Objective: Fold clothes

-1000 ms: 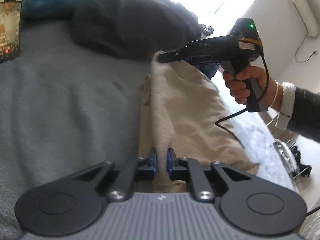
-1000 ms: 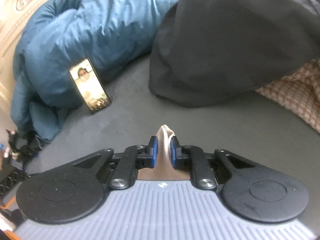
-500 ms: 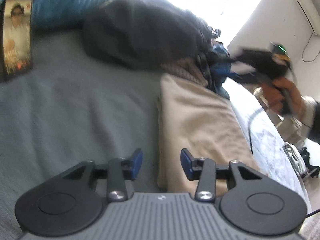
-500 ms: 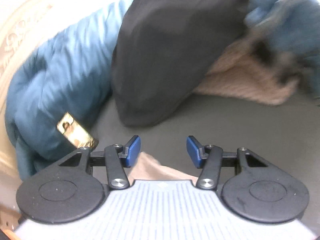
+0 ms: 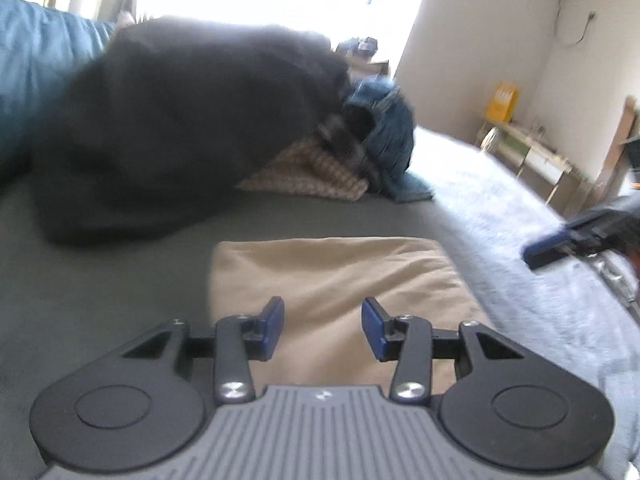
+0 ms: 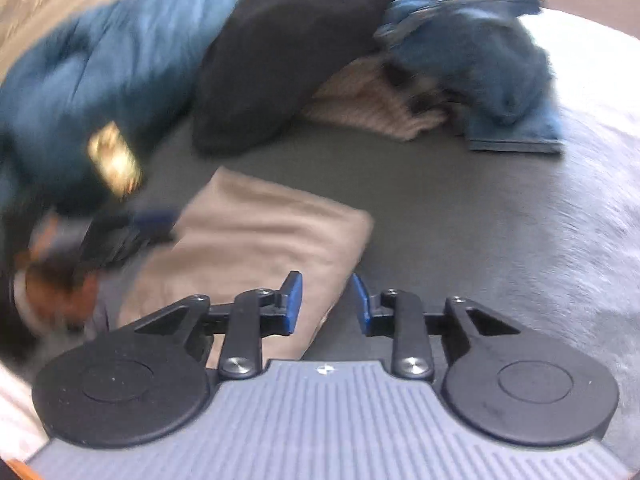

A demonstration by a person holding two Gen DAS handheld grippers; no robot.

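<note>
A folded beige garment [image 5: 332,268] [image 6: 260,240] lies flat on the grey bed blanket [image 5: 100,280]. My left gripper [image 5: 322,312] hovers open over its near edge, with nothing between the pads. My right gripper [image 6: 326,296] hangs above the garment's right edge; its jaws are closing, with a clear gap and no cloth pinched between them. In the left wrist view the right gripper [image 5: 548,248] shows blurred at the far right, off the cloth. In the right wrist view the left gripper [image 6: 160,220] and the hand holding it appear blurred at the garment's left side.
A heap of clothes lies behind the garment: a black garment [image 5: 180,120] [image 6: 288,52], a checked beige cloth [image 5: 312,172] and blue denim [image 5: 388,132] [image 6: 480,60]. A blue duvet [image 6: 100,72] and a lit phone [image 6: 114,158] are at the left. Low shelves [image 5: 540,156] line the far wall.
Both grippers were shut on the beige garment a second ago; both let go and drew back. The garment now lies folded flat. The right jaws are narrower than half a second ago.
</note>
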